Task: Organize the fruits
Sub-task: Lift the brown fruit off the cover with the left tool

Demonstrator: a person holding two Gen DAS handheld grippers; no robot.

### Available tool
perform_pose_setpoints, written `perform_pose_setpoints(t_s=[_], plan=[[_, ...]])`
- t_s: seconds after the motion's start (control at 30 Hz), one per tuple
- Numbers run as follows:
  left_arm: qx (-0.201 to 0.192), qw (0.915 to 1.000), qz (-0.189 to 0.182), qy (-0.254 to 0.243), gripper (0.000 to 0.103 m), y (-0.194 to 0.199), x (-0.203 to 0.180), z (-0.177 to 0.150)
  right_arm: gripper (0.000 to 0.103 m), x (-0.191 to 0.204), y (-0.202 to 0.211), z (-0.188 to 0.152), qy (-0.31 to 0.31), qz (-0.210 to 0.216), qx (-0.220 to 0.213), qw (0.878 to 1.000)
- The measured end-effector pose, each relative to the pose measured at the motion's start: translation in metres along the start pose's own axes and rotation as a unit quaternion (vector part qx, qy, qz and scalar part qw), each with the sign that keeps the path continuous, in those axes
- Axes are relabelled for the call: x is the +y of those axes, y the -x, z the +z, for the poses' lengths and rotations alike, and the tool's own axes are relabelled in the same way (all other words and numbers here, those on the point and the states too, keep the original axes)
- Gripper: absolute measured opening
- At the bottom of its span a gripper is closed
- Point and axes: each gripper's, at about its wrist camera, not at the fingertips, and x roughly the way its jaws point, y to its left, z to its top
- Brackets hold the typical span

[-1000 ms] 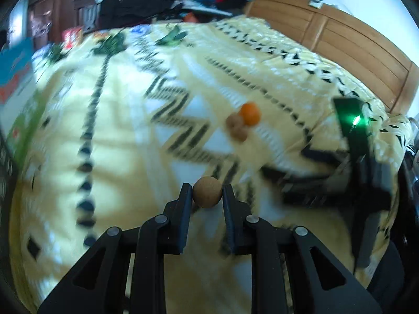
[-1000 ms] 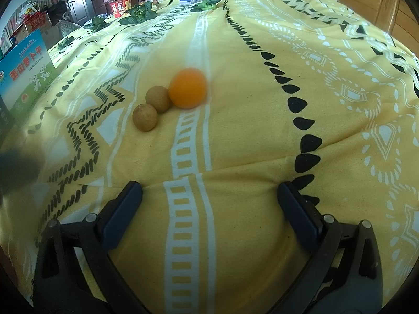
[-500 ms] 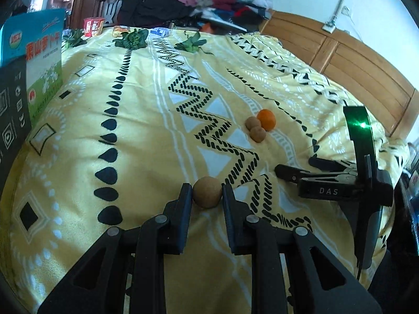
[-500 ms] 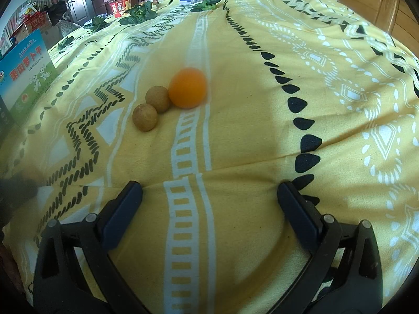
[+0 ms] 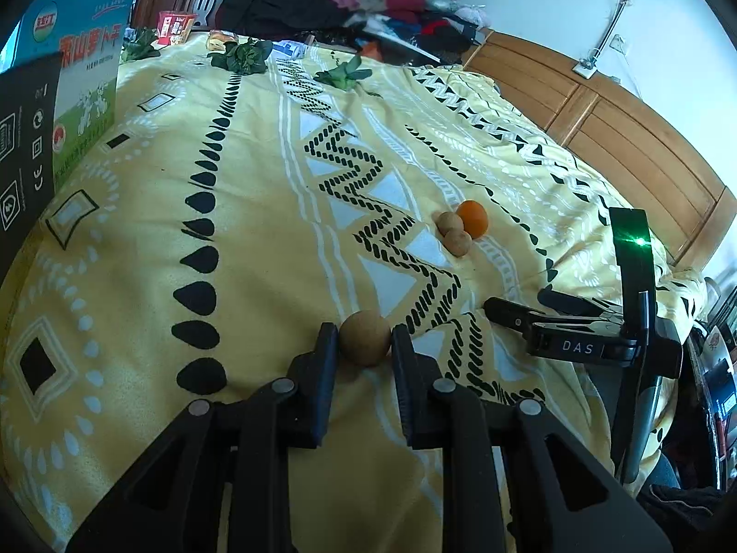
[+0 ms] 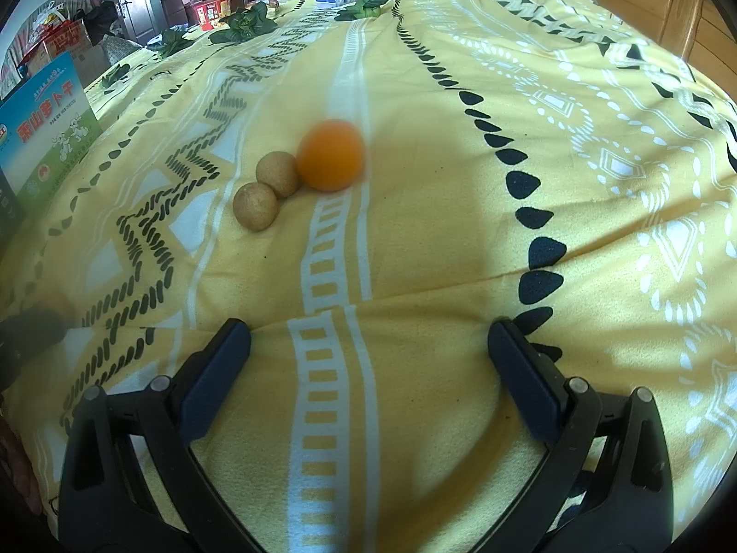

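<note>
My left gripper [image 5: 364,338] is shut on a small round brown fruit [image 5: 365,337] and holds it over the yellow patterned bedspread [image 5: 258,212]. Ahead and to the right, two more brown fruits [image 5: 455,234] lie touching an orange [image 5: 473,218]. In the right wrist view the same two brown fruits [image 6: 266,189] and the orange [image 6: 330,155] lie together ahead of my right gripper [image 6: 368,345], which is open and empty, low over the bedspread [image 6: 460,239]. The right gripper also shows in the left wrist view [image 5: 520,311] at the right.
A blue and green box [image 5: 78,78] stands at the left edge of the bed; it also shows in the right wrist view [image 6: 43,124]. Green leafy vegetables [image 5: 242,57] and snack packets [image 5: 174,27] lie at the far end. A wooden headboard [image 5: 622,138] runs along the right.
The left gripper has swung left and lifted its view with the brown fruit still held. The right gripper and the fruits on the bed have stayed put.
</note>
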Motion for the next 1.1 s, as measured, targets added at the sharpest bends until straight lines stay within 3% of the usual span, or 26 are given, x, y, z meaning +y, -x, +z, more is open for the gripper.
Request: perform_pose_setpoints(t_s=[0.8, 1.1], plan=[[-0.006, 0.9994, -0.028, 0.018, 0.023, 0.003, 0.008, 0.002, 0.103, 0.000, -0.001, 0.000, 0.000, 0.000, 0.000, 1.000], [0.010, 0.9998, 0.009, -0.013, 0.023, -0.003, -0.006, 0.003, 0.103, 0.000, -0.001, 0.000, 0.001, 0.000, 0.001, 1.000]])
